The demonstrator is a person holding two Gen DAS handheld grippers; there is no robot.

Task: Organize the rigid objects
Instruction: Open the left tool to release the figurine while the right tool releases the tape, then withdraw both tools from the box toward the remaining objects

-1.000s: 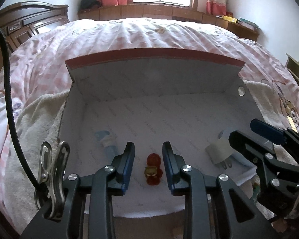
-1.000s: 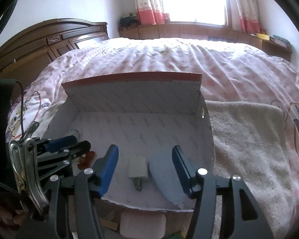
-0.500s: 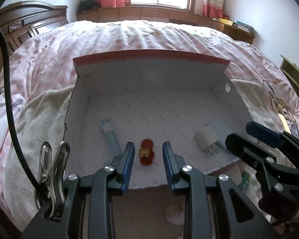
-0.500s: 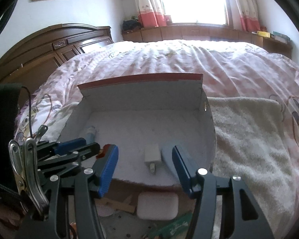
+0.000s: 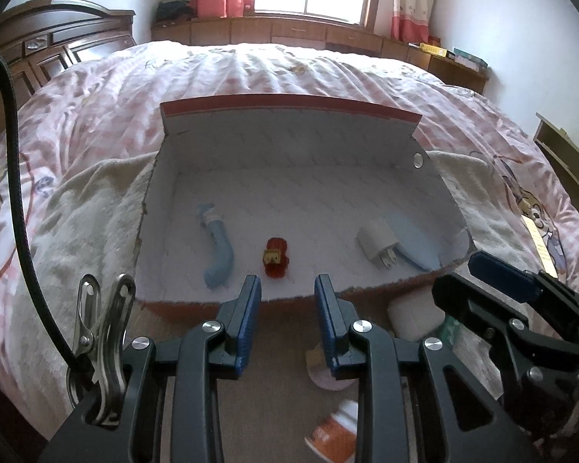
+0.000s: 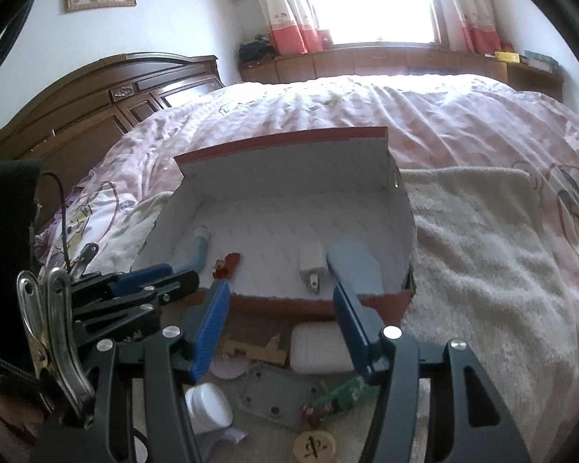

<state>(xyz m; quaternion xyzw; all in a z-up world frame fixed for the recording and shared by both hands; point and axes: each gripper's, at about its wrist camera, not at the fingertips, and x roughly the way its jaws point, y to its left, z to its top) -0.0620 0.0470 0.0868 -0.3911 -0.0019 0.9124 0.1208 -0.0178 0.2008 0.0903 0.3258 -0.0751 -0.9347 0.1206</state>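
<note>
An open red box (image 5: 289, 104) with a white lining lies on the bed. Inside are a blue tube (image 5: 220, 249), a small red toy (image 5: 276, 258), a white charger plug (image 5: 378, 245) and a flat light-blue piece (image 5: 415, 245). My left gripper (image 5: 287, 301) is open and empty, just in front of the box's near edge. My right gripper (image 6: 280, 308) is open and empty, above loose items in front of the box (image 6: 320, 301). Below it lie a white block (image 6: 320, 349), a grey plate (image 6: 278, 393), a white cap (image 6: 208, 405), a wooden stick (image 6: 251, 351) and a round wooden chess piece (image 6: 314, 447).
A cream towel (image 6: 482, 254) lies under and right of the box on the pink quilt (image 5: 289, 65). A dark wooden headboard (image 6: 88, 104) stands at the left. An orange-and-white object (image 5: 334, 430) and a pink disc (image 5: 324, 378) lie below the left gripper.
Both grippers have pulled back from the box toward its near side. The loose items in front of the box have come into view. The objects in the box have not moved.
</note>
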